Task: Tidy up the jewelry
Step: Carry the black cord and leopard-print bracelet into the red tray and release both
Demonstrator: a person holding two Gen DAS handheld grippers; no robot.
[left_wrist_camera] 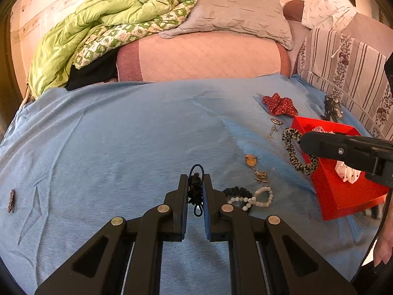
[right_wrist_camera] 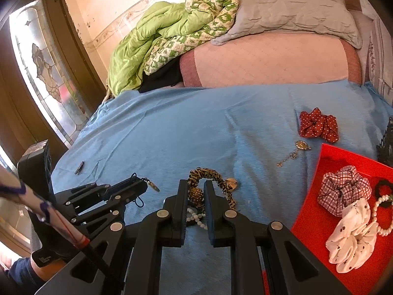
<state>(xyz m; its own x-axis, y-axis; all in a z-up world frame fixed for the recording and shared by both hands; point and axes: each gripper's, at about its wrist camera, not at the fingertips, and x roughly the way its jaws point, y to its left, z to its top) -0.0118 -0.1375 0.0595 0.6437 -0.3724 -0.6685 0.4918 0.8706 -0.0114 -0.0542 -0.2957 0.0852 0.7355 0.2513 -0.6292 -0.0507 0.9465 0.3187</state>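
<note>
A: What has the left tool (left_wrist_camera: 196, 186) got?

B: Its jaws are pinched on a dark blue cord piece (left_wrist_camera: 195, 189); a loop of it sticks out past the fingertips, above the blue bedspread (left_wrist_camera: 122, 135).

A: And the right tool (right_wrist_camera: 196, 191)?

B: Nearly closed, gripping a leopard-print scrunchie (right_wrist_camera: 211, 175) by a gold studded ball (right_wrist_camera: 195, 195), just left of the red tray (right_wrist_camera: 343, 157).

A: What lies in the tray?

B: A plaid scrunchie (right_wrist_camera: 343, 189), a white spotted scrunchie (right_wrist_camera: 353, 236), a pearl bracelet (right_wrist_camera: 383, 216) and a black hair tie (right_wrist_camera: 383, 186).

A: Still on the bed?

B: A red polka-dot scrunchie (right_wrist_camera: 319, 125) beyond the tray, a chain with an oval pendant (right_wrist_camera: 294, 152) near it, a gold oval pendant (left_wrist_camera: 251, 160) on its chain, white beads (left_wrist_camera: 255, 198) beside a black band (left_wrist_camera: 237, 191), and a small clip (left_wrist_camera: 11, 200) well apart at the left.
</note>
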